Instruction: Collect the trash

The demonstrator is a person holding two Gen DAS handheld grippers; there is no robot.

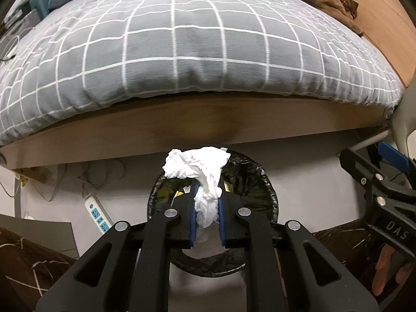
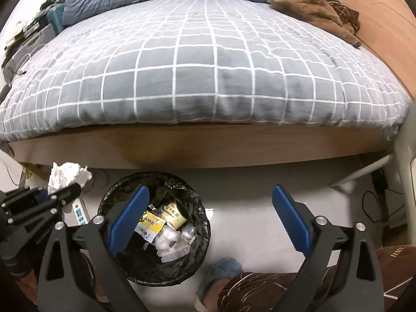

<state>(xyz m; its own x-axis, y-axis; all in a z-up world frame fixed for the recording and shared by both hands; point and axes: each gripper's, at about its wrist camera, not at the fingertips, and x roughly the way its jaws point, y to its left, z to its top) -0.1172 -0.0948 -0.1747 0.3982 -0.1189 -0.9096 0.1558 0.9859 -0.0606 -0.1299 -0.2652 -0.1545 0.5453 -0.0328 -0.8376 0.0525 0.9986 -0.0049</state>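
Note:
My left gripper point(image 1: 207, 191) is shut on a crumpled white tissue point(image 1: 197, 167) and holds it above the round trash bin point(image 1: 262, 184) lined with a black bag. In the right wrist view the left gripper point(image 2: 75, 187) holds the tissue point(image 2: 67, 174) just left of the bin point(image 2: 114, 197), which contains wrappers and other trash. My right gripper point(image 2: 210, 195) is open and empty, its blue pads point(image 2: 130, 213) spread above the bin's right side and the white floor.
A bed with a grey checked duvet point(image 1: 182, 46) and wooden frame point(image 1: 208, 119) stands right behind the bin. A white power strip point(image 1: 97, 214) with cables lies on the floor at left. A brown garment point(image 2: 306, 2) lies on the bed's far right. A blue slipper point(image 2: 221, 273) is near the bin.

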